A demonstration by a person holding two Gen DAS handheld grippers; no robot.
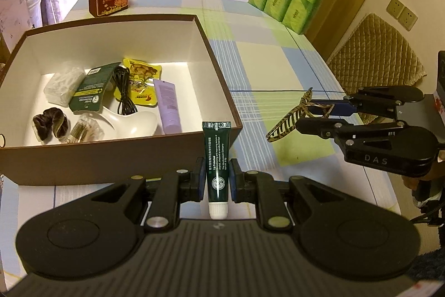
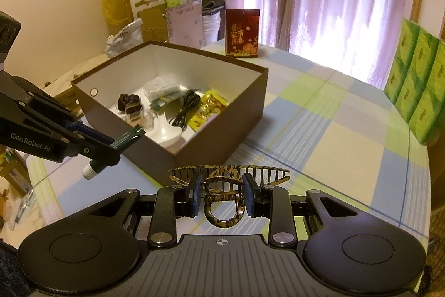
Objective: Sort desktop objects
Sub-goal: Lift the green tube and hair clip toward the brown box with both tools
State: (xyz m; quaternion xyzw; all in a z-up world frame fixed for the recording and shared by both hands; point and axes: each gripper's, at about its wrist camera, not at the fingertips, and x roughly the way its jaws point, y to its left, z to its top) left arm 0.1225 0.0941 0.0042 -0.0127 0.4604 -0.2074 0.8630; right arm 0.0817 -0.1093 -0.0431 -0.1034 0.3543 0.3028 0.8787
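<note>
**Both claws loaded, box just ahead**

The left claw (image 1: pixel 217 180) is clenched on a dark green tube (image 1: pixel 217 157), its pads pressing the lower body just above the white cap, which points back toward the camera. The crimped tail reaches out toward the near wall of the brown box (image 1: pixel 119 157), not yet over the rim. A tube like this is probably light and soft-walled; squeezed at mid-body it may bulge or slide, so the firmer shoulder by the cap looks the safer hold, as taken here.

The right claw (image 2: pixel 222 195) grips a tortoiseshell hair clip (image 2: pixel 226 180) by its sprung handle loops, teeth fanned forward, held above the checked bench (image 2: pixel 333 135) to the right of the box. The clip is likely stiff, glossy plastic and slippery; pressing the handles may open the teeth, and the thin prongs could snap if knocked on the box wall.

Inside the box lie a black cable (image 1: pixel 124 91), a lilac tube (image 1: pixel 168 105), a yellow snack packet (image 1: pixel 143 86), a white dish (image 1: pixel 133 121) and a dark scrunchie (image 1: pixel 50 124). Free floor shows at the right side, beside the lilac tube.
</note>
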